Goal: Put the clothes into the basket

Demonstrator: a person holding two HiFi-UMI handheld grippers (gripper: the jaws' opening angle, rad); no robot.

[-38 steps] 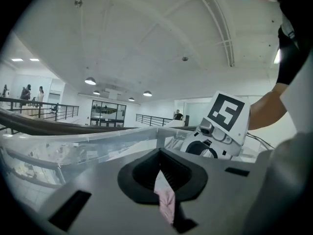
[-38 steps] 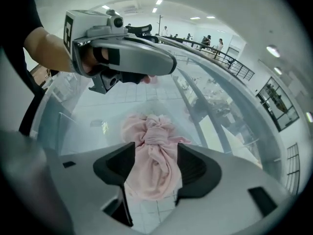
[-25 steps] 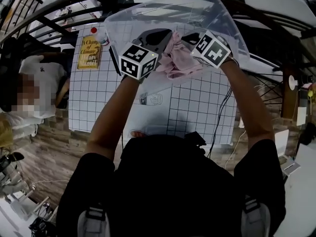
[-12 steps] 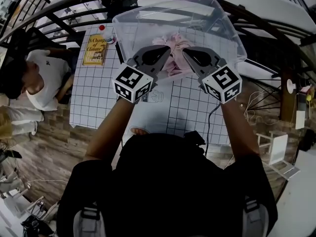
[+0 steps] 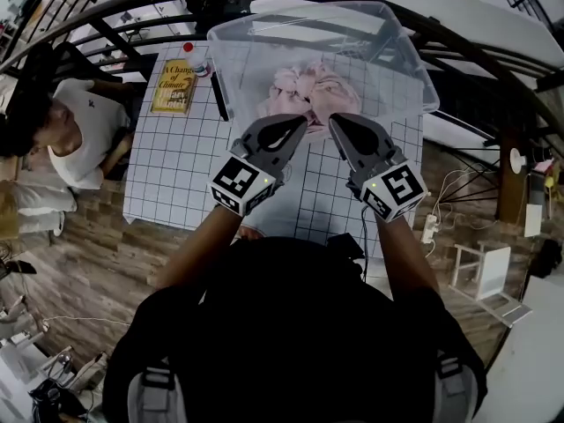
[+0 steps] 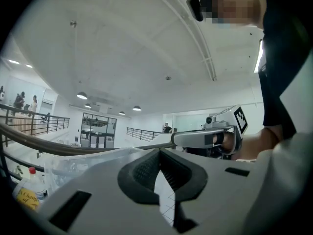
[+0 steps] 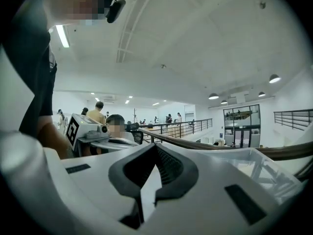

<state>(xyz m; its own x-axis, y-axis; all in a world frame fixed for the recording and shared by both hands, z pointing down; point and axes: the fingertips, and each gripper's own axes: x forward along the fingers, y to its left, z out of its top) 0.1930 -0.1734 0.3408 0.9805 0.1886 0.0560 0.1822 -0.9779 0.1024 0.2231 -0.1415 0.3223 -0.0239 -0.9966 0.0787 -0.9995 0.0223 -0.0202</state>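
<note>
- Head view: the crumpled pink clothes (image 5: 304,91) lie inside the clear plastic basket (image 5: 412,70), on the far part of the white grid-lined table (image 5: 176,166).
- The left gripper (image 5: 302,125) and right gripper (image 5: 335,122) sit side by side at the basket's near rim, short of the clothes. Whether they touch the rim cannot be told.
- The wearer's dark torso hides the table's near edge. A yellow book (image 5: 174,86) lies far left.
- Left gripper view: its jaws are pressed together with nothing between them. The basket wall shows only as a faint sheen, and the clothes are out of sight behind the gripper body.
- Right gripper view: its jaws are pressed together and empty. The basket is cut off at the right, its contents hidden.
</note>
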